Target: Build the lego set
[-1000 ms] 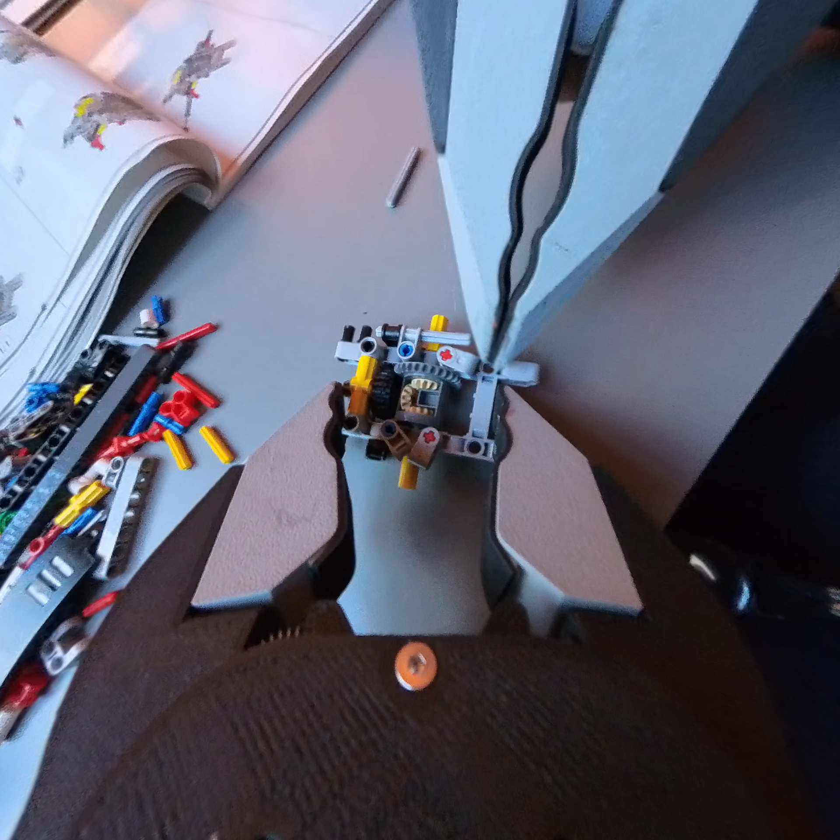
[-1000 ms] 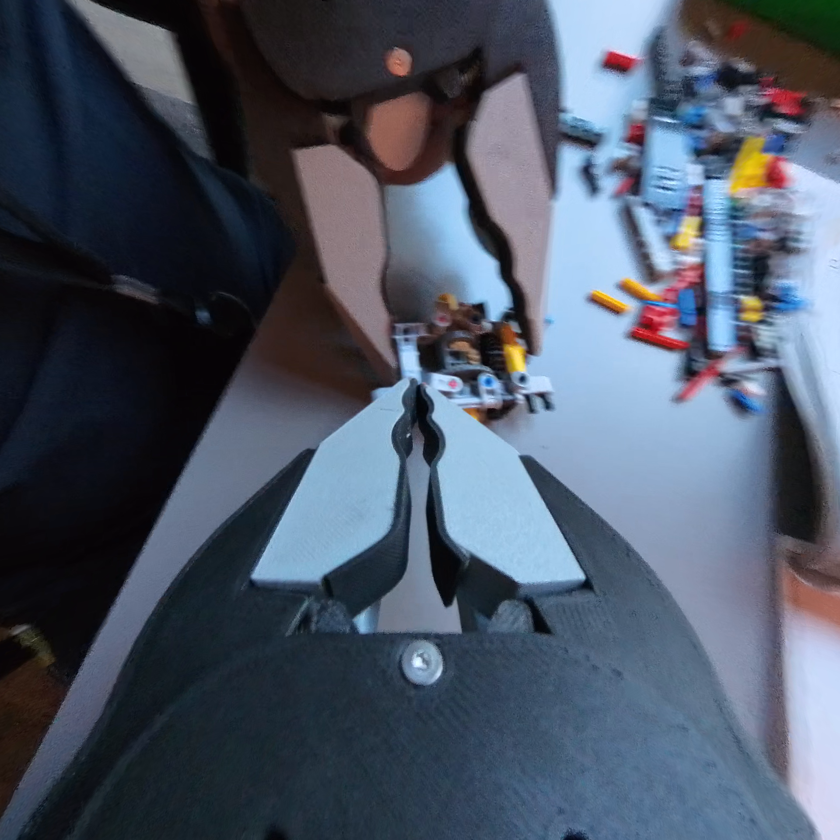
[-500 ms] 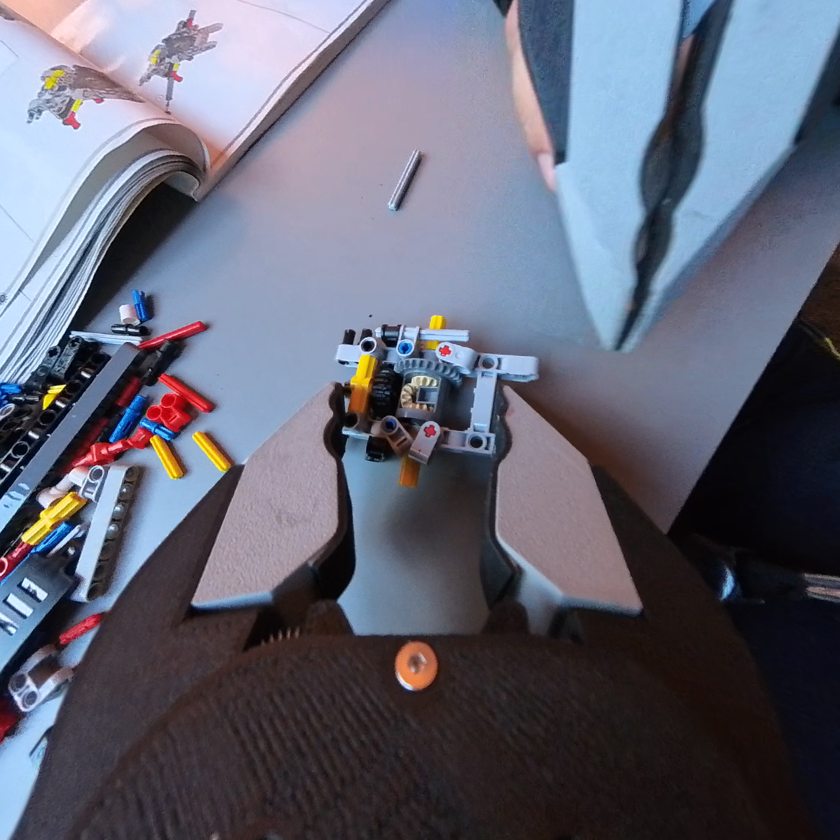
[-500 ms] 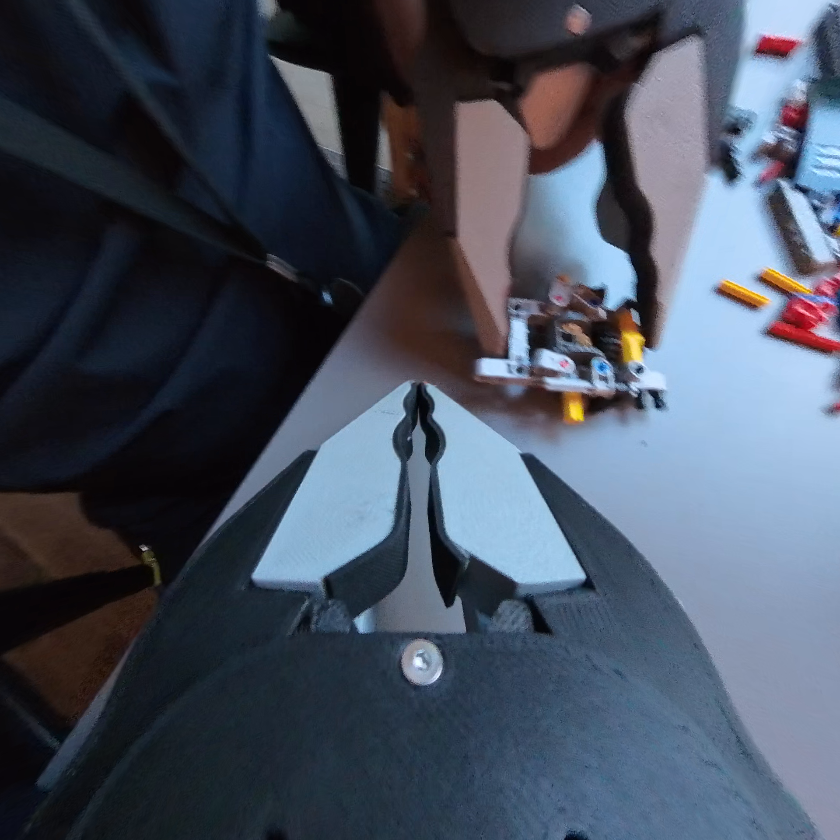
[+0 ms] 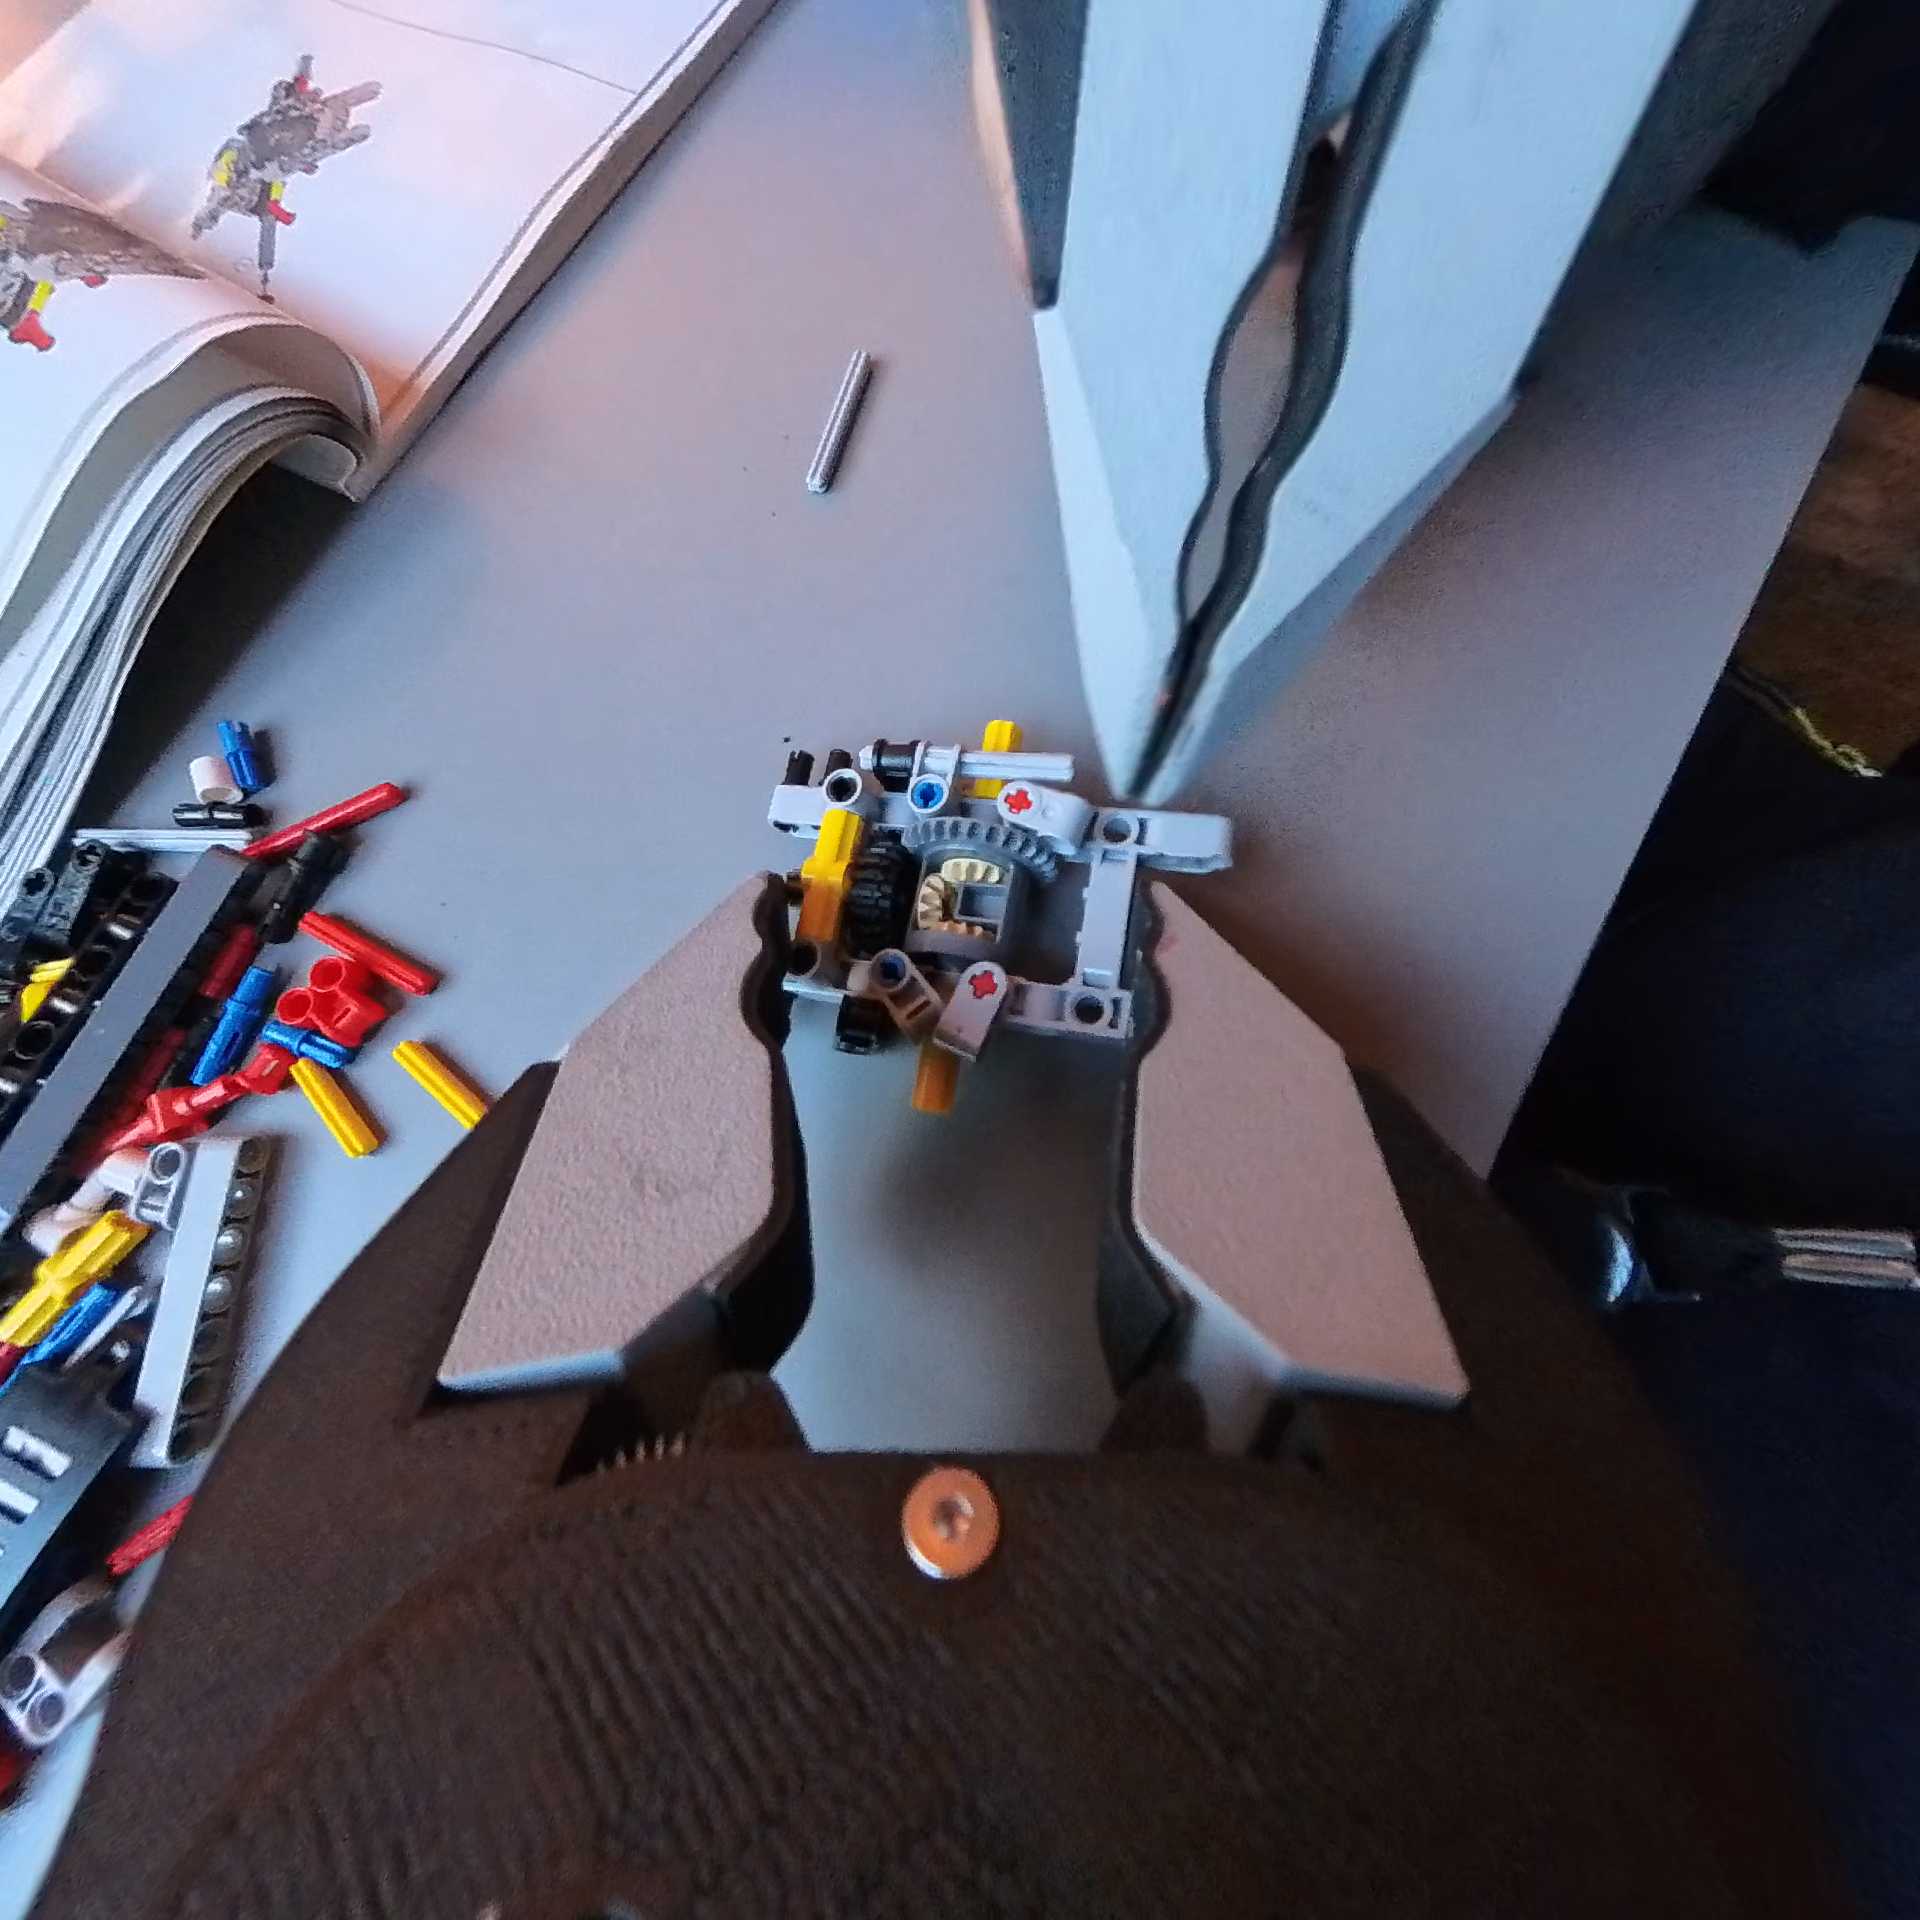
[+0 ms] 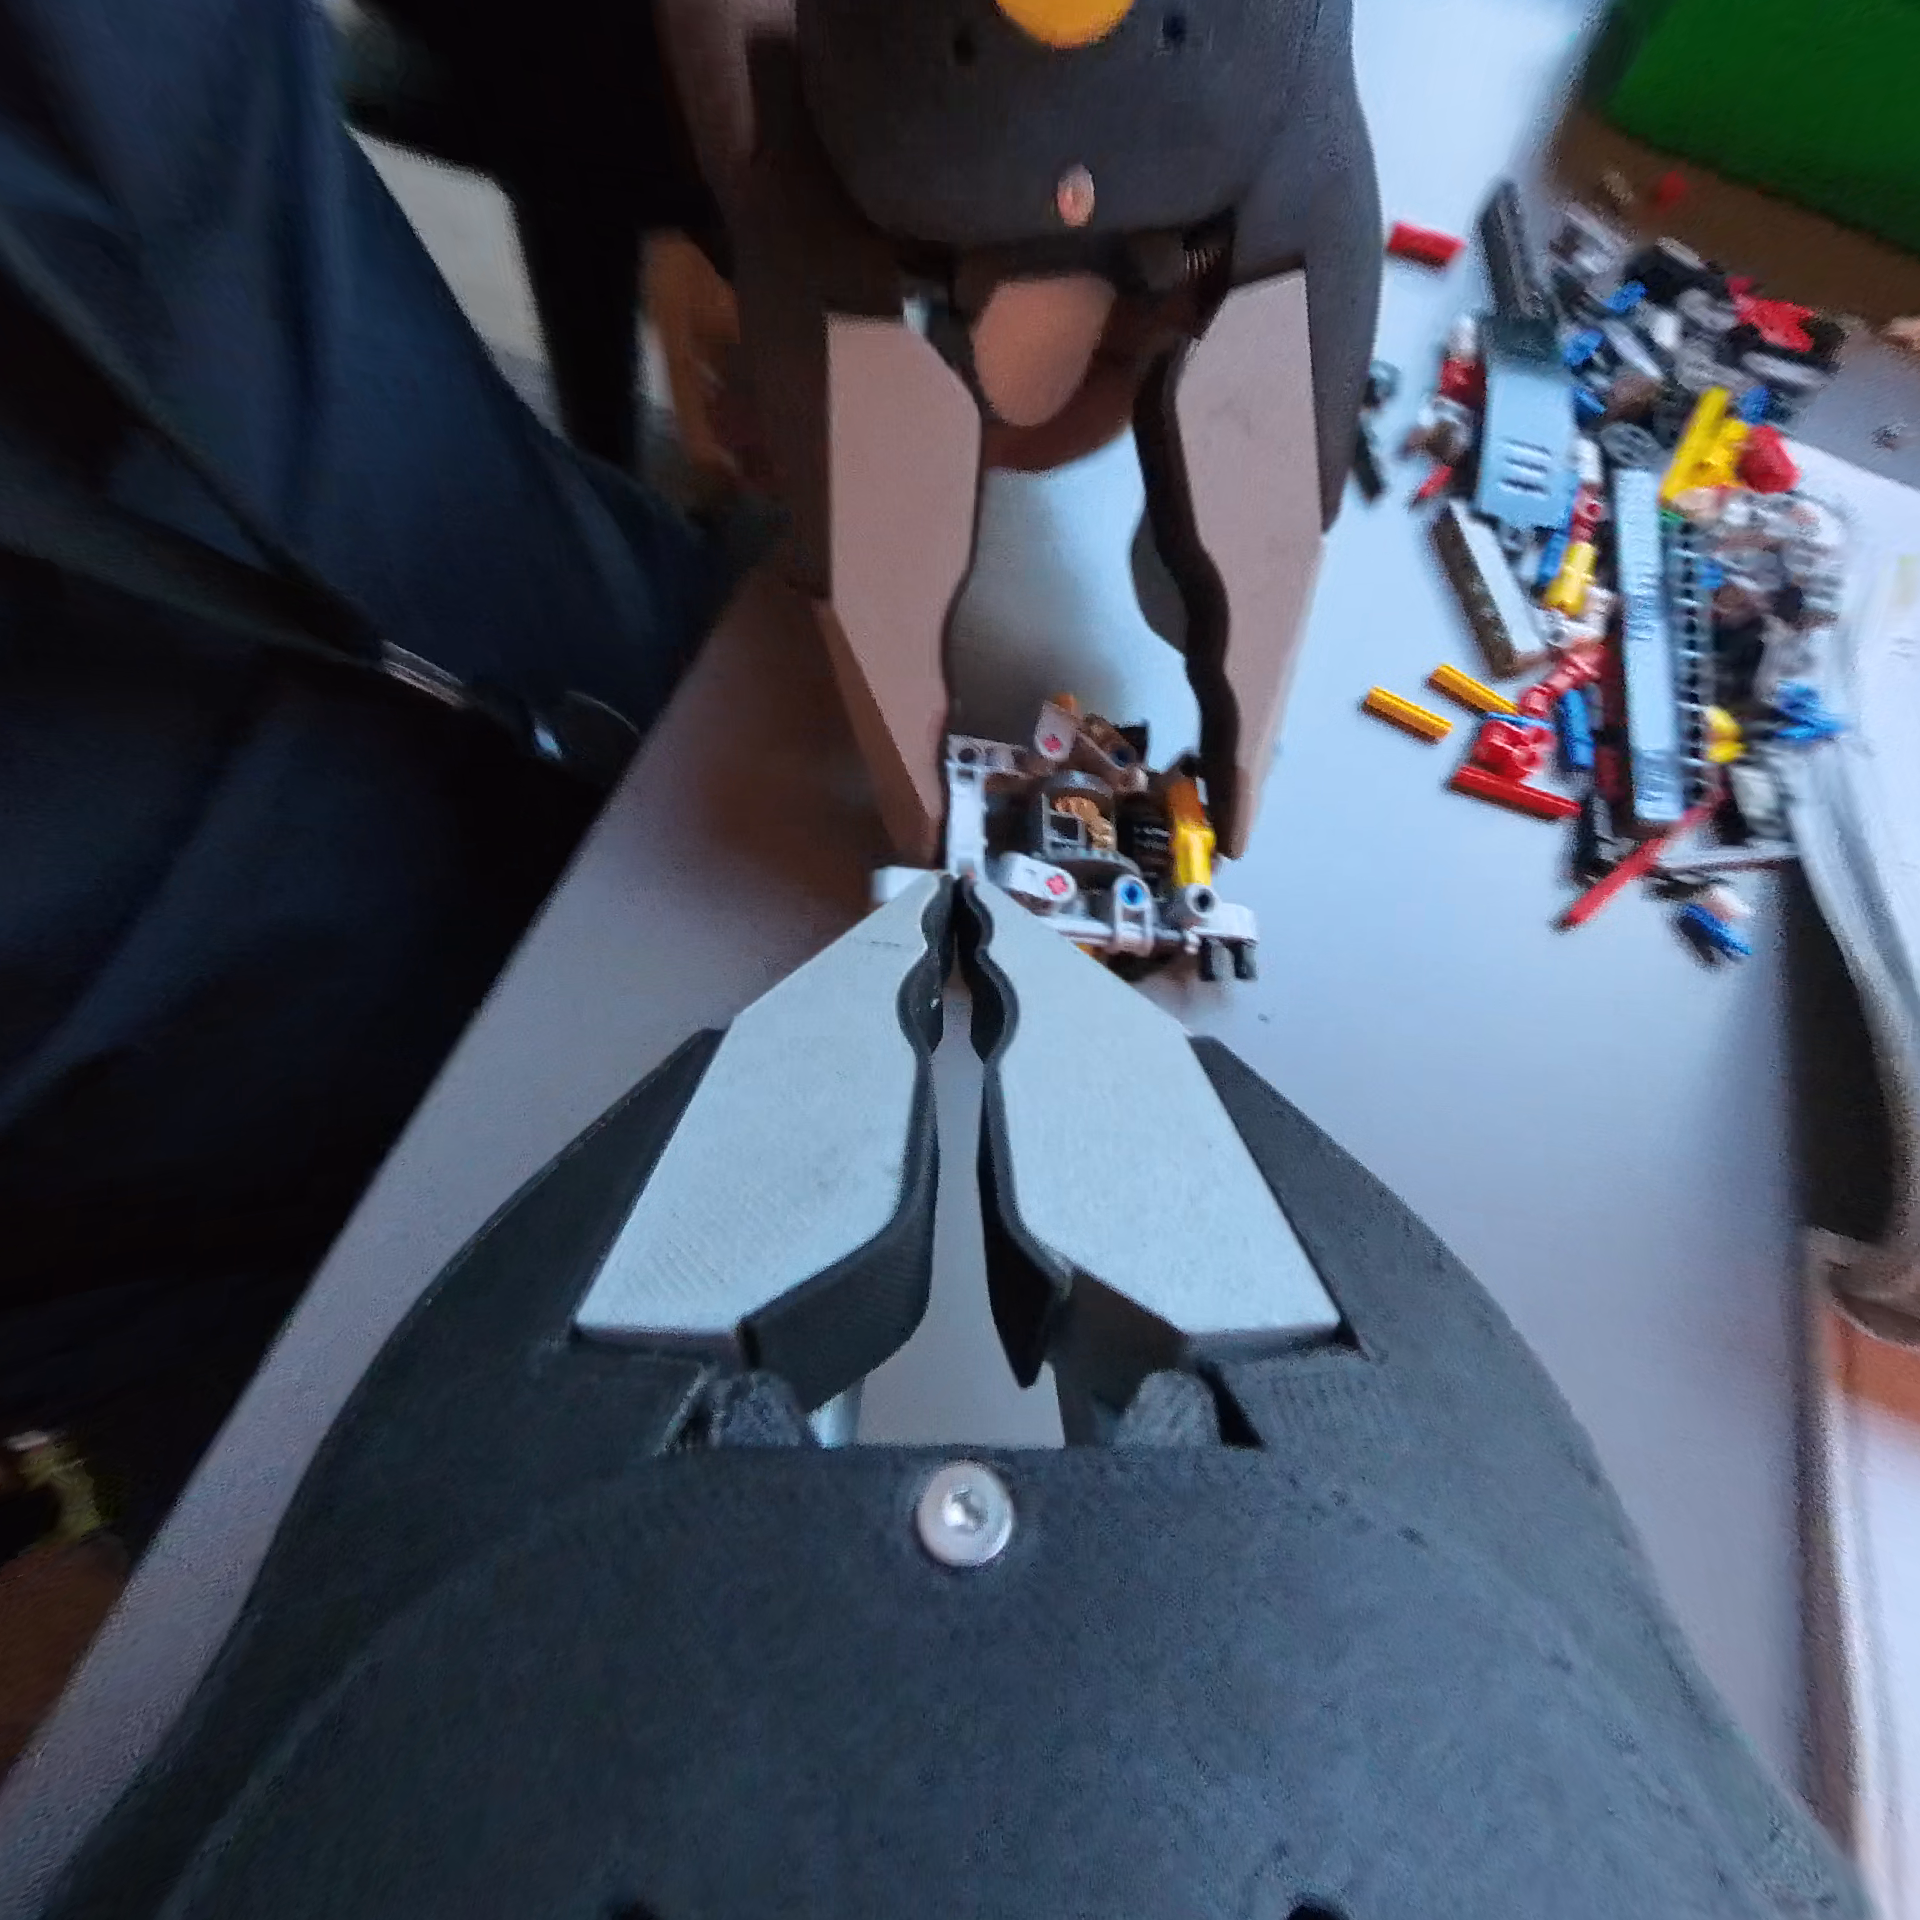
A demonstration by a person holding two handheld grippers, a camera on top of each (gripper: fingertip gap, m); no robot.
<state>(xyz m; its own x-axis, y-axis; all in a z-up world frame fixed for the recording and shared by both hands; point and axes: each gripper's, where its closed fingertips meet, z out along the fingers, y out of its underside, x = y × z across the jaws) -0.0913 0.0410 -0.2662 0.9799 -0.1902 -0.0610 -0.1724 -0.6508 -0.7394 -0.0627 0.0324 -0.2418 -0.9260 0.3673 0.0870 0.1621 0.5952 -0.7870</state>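
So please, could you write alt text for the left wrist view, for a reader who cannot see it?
The left tongs grip a small grey gear assembly on a grey table, while the shut right tongs point down at its far right corner. Loose coloured building pieces and an open instruction booklet lie to the left.

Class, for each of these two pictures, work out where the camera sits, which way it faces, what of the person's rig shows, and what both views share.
Left wrist view: sits on the left gripper, looking down and forward at the brick assembly between its fingers; the open manual lies beyond.
Right wrist view: sits on the right gripper, jaws together, facing the opposite way; a dark sleeve shows.
Shared: the assembly, the loose brick pile, the grey table, and each other's gripper.
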